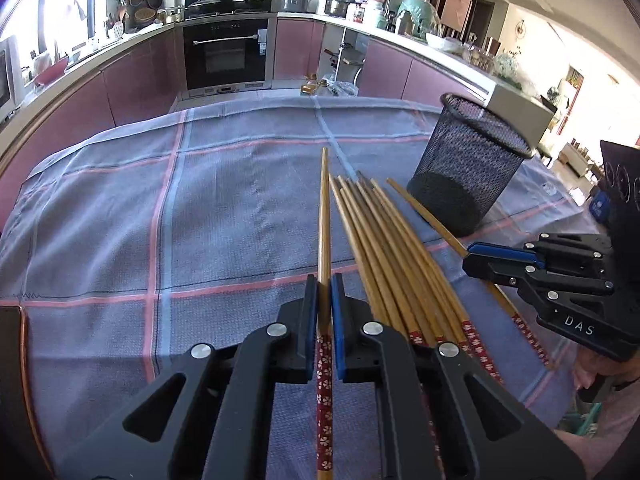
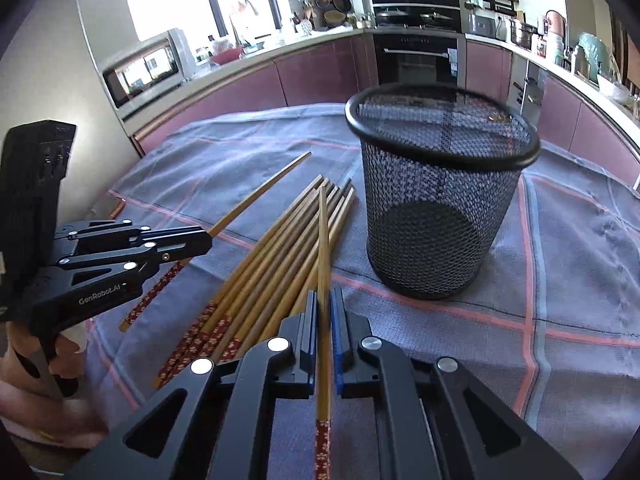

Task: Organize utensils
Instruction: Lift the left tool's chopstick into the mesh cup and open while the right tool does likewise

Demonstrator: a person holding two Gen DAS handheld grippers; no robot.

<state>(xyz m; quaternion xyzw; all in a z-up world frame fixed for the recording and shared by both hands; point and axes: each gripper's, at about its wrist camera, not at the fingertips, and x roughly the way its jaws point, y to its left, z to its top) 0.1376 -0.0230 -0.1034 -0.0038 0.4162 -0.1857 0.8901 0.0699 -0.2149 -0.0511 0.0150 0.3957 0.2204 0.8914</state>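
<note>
Each tool pinches one chopstick: left tool [image 1: 324, 300] and right tool [image 2: 324, 304], both gripping near the patterned end so tips lead into the cup [image 2: 440, 200].

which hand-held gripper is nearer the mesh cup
Right. The right hand-held gripper sits just beside the mesh cup; the left hand-held gripper is beyond the chopstick pile.

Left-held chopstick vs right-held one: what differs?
The left chopstick is gripped close to its red patterned end; the right chopstick is gripped further up the bare wood. The left one lies apart from the pile; the right one crosses over it. Both are clamped, tips pointing away.
</note>
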